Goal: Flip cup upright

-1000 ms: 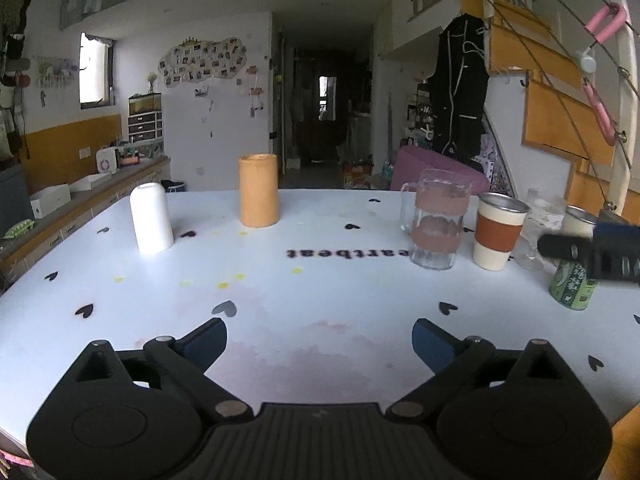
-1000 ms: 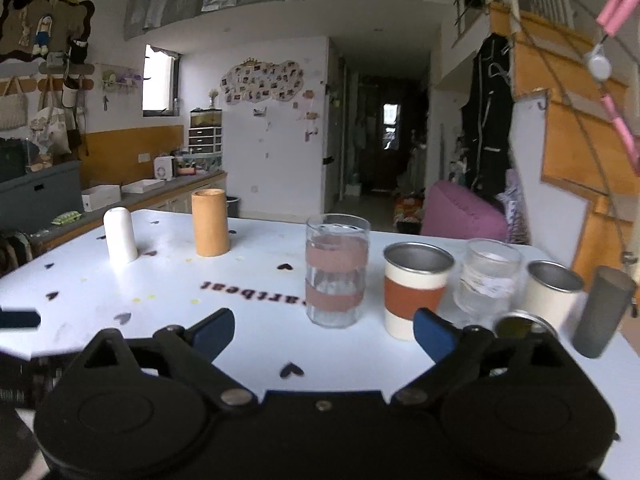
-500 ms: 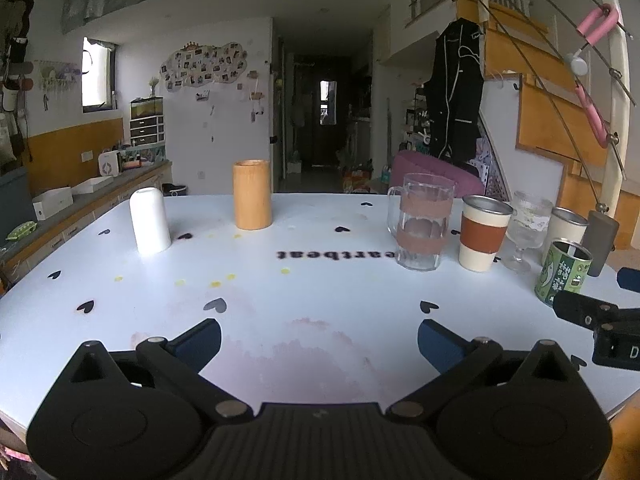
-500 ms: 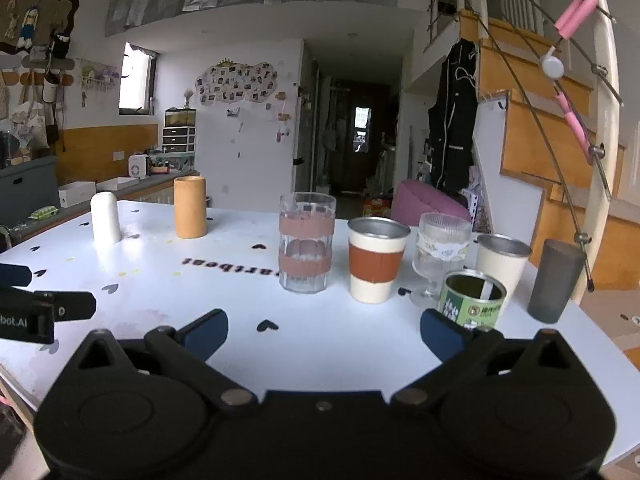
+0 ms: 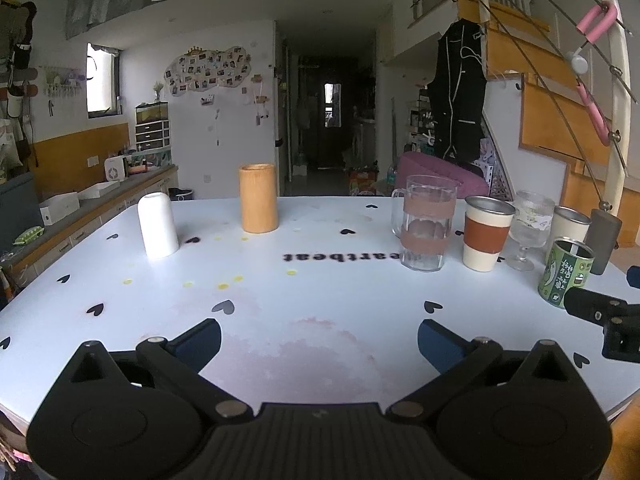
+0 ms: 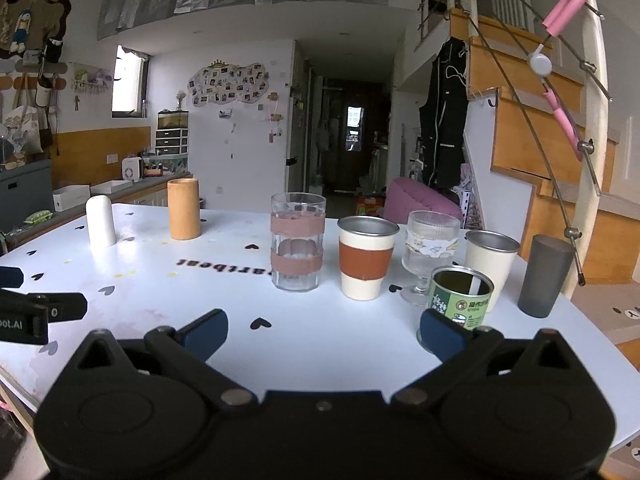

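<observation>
A: While the left gripper [image 5: 319,338] and the right gripper [image 6: 324,332] were held at the near edge of the surface [image 5: 320,280], was anything clamped?

B: Nothing was held. Both pairs of fingers were spread wide apart.

A: Where was the cup to be flipped?

B: A white cup [image 5: 157,225] was seen closed end up on the far left of the surface, well apart from both grippers. A grey cup [image 6: 545,276] at the far right looked inverted too, so which one was meant could not be told.

A: How was the white one expected to handle?

B: It was judged to be stiff, fairly light and smooth, so slipping was a risk. A hold across the straight wall at mid-height was thought best, below the rounded end.
</observation>
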The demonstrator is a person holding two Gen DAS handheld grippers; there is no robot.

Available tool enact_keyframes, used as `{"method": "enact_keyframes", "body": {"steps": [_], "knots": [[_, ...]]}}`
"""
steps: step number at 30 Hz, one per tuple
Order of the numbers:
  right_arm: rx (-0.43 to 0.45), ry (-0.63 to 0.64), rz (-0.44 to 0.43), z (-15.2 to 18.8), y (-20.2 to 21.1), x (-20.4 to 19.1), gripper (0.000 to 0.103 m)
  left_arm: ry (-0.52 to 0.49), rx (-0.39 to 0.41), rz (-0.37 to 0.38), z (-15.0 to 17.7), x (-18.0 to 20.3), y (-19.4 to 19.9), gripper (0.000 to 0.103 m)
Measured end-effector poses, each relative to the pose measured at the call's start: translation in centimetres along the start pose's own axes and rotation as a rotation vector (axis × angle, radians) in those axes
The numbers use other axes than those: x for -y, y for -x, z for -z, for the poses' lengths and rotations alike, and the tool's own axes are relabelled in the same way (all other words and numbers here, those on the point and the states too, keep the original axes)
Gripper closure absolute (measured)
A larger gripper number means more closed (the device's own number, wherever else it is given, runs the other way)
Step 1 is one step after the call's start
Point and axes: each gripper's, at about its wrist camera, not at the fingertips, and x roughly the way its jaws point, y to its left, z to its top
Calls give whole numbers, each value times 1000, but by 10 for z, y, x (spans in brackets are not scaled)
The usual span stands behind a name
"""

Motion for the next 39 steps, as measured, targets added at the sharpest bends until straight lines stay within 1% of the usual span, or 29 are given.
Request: {"method": "enact_keyframes", "body": {"steps": [39], "knots": [[-5,-9,3,1,-1,-1,0,-5,-6,-5,0,-1,0,0]]}}
